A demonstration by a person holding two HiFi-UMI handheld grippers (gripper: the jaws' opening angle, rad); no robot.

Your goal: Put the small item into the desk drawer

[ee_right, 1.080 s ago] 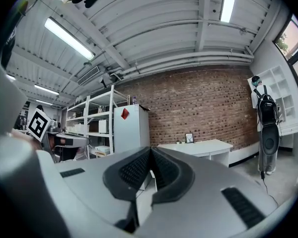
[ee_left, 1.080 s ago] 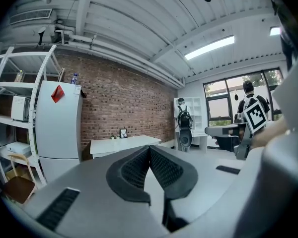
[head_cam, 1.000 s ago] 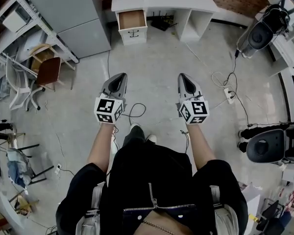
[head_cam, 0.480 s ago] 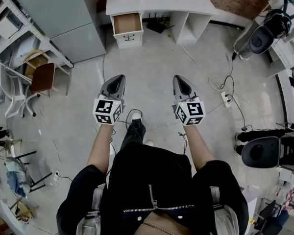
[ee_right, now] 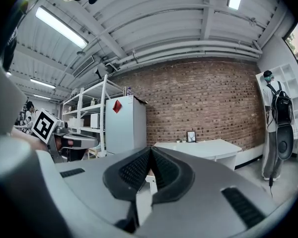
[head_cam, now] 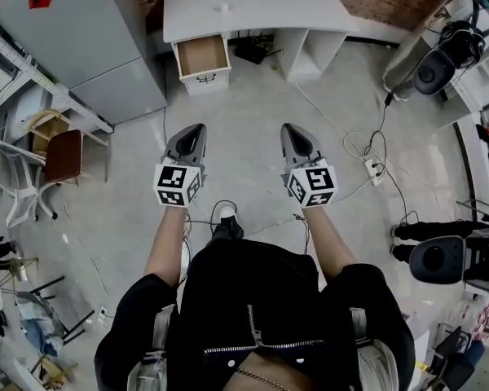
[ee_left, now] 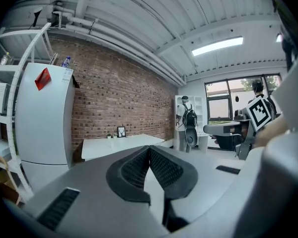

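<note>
Left gripper [head_cam: 191,129] and right gripper [head_cam: 292,129], head view: grey two-jaw tools, one in each hand, held out side by side, tips toward the far wall. Both are closed tip to tip, nothing carried.
White flat-topped desk [head_cam: 310,6]: against the far brick wall, well apart from both tools.
Drawer [head_cam: 202,55], white front, bare brown wood inside: at the desk's left end, pulled open, empty.
Small pale item [head_cam: 224,8]: a whitish speck standing alone on the desk top, just beyond the drawer and slightly right. Shape and material too small to tell.
Loose floor cables [head_cam: 367,149] with a white power strip [head_cam: 376,172]: on the grey floor, right of the path. Another loop lies by the person's shoe [head_cam: 226,213].

Left gripper view: ribbed black pads [ee_left: 134,167] meet at the tip, nothing between. Desk beyond, with a small dark picture frame [ee_left: 121,131] at its far edge. Tall white refrigerator [ee_left: 44,118] to the left. Item not made out.

Right gripper view: pads likewise together and bare. Same desk, frame and refrigerator ahead.

Hazards, as judged:
- A foot could catch a floor cable on the approach.
- Closed jaws could nudge so slight an item over, or off the desk edge, before they part.
- The frame or other far-edge oddments could be taken for the item.
</note>
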